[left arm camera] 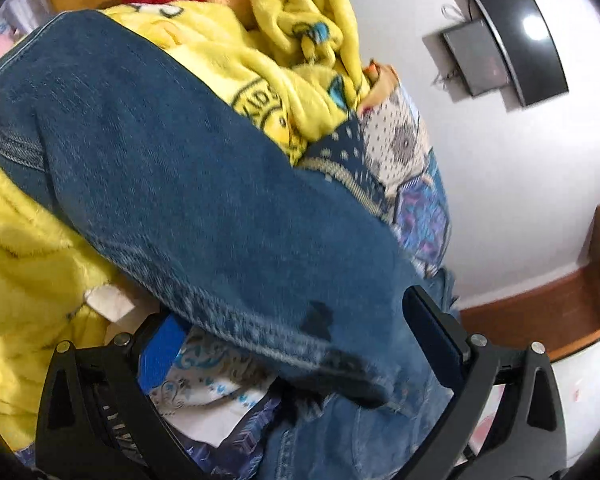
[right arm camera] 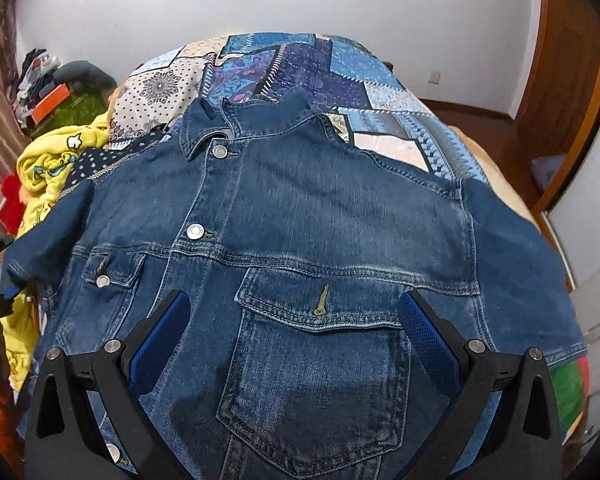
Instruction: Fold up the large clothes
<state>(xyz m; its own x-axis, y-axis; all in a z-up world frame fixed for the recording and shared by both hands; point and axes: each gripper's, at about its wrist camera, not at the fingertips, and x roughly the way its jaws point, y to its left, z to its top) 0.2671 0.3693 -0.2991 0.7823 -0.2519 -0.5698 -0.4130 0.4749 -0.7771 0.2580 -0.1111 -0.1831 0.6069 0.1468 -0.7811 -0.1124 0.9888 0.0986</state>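
A blue denim jacket (right arm camera: pixel 300 208) lies front up on the bed, collar far from me, buttons closed. My right gripper (right arm camera: pixel 296 320) is open just above its chest pocket (right arm camera: pixel 316 384), one finger on each side of the flap. In the left wrist view a denim sleeve (left arm camera: pixel 204 200) runs diagonally across the frame. My left gripper (left arm camera: pixel 292 344) is open around the sleeve's cuff end; the left finger's tip is hidden under the cloth.
A blue patchwork bedspread (right arm camera: pixel 300 68) covers the bed. A yellow fleece blanket (left arm camera: pixel 284 60) is bunched at the jacket's left, also in the right wrist view (right arm camera: pixel 48 164). A wall-mounted TV (left arm camera: pixel 516 40), a wooden door (right arm camera: pixel 564 92) and a cluttered pile (right arm camera: pixel 56 92) stand around.
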